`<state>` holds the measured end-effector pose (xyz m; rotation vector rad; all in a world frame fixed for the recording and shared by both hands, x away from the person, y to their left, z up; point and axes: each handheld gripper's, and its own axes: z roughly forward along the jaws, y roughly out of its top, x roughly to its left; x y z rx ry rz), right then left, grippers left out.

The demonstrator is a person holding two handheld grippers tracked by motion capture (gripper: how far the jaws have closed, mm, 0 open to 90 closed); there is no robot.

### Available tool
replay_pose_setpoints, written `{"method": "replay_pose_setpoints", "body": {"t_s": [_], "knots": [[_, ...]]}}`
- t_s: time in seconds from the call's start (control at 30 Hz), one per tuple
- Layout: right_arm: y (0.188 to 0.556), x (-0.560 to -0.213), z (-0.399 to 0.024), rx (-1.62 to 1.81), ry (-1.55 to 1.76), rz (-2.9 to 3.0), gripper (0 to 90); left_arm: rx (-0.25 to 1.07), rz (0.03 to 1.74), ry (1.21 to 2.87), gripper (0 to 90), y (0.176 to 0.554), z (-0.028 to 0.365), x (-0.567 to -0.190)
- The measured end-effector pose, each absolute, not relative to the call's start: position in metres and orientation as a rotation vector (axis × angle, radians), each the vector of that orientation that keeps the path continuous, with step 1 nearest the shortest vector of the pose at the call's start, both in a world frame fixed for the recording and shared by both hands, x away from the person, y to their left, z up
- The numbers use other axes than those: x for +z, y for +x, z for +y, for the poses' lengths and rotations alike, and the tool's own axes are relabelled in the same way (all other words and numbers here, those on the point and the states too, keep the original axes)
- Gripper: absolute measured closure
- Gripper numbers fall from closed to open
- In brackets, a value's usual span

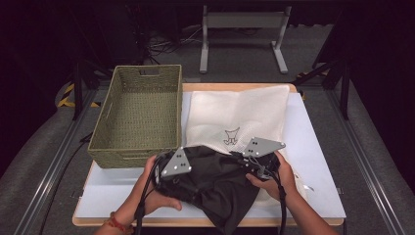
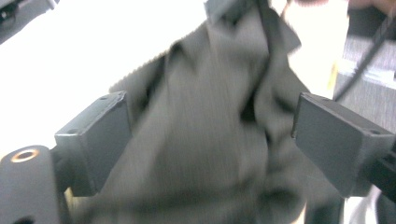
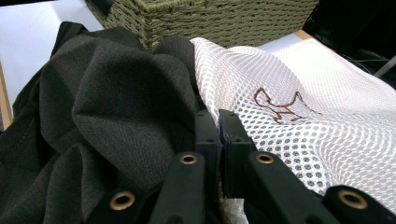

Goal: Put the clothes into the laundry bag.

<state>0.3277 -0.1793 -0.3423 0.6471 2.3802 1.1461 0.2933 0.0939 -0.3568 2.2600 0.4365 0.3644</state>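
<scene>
Dark grey garment [image 1: 215, 183] lies bunched at the near middle of the white table top [image 1: 313, 161], its upper edge overlapping the lower edge of a white mesh laundry bag [image 1: 235, 112] that lies flat behind it, with a small brown embroidered mark [image 1: 231, 137] on it. Left gripper [image 1: 188, 172] is at the garment's left end, held in the person's left hand [image 1: 159, 196]; in the left gripper view its jaws stand wide apart, the garment [image 2: 210, 140] blurred between them, pads not pressing on it, so released. Right gripper [image 1: 244, 161] sits at the garment's upper right, in the right hand [image 1: 274, 178]; in the right gripper view its jaws are clenched together right at the seam where the dark cloth [image 3: 107, 107] meets the mesh bag [image 3: 299, 130]. Looks like it pinches the bag's edge, but cannot tell for sure which cloth is caught. Olive woven basket [image 1: 139, 115] stands on the table's left part, just beside the bag, touching the garment's far left corner or very near it.
</scene>
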Motion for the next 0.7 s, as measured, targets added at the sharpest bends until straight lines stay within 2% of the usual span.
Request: {"method": "replay_pose_setpoints", "body": {"t_s": [0.07,0.17,0.23,0.4,0.47,0.53,0.7], "knots": [[0.328,-0.342,-0.179,1.149,0.646,2.381,87.4,0.414,0.429,2.298,14.0,0.290,0.098,-0.372],[0.327,-0.342,-0.178,1.158,0.644,2.384,87.3,0.348,0.451,2.303,16.9,0.297,0.100,-0.396],[0.327,-0.342,-0.177,1.160,0.633,2.388,87.3,0.358,0.434,2.308,19.7,0.301,0.095,-0.405],[0.328,-0.345,-0.175,1.156,0.629,2.402,87.2,0.387,0.418,2.301,34.9,0.306,0.077,-0.420],[0.328,-0.345,-0.175,1.166,0.636,2.399,87.3,0.434,0.411,2.298,48.4,0.304,0.071,-0.419],[0.329,-0.344,-0.176,1.181,0.640,2.397,87.3,0.449,0.401,2.275,56.9,0.304,0.067,-0.416],[0.330,-0.340,-0.176,1.240,0.655,2.377,87.5,0.495,0.395,2.257,64.5,0.304,0.049,-0.412]]}}
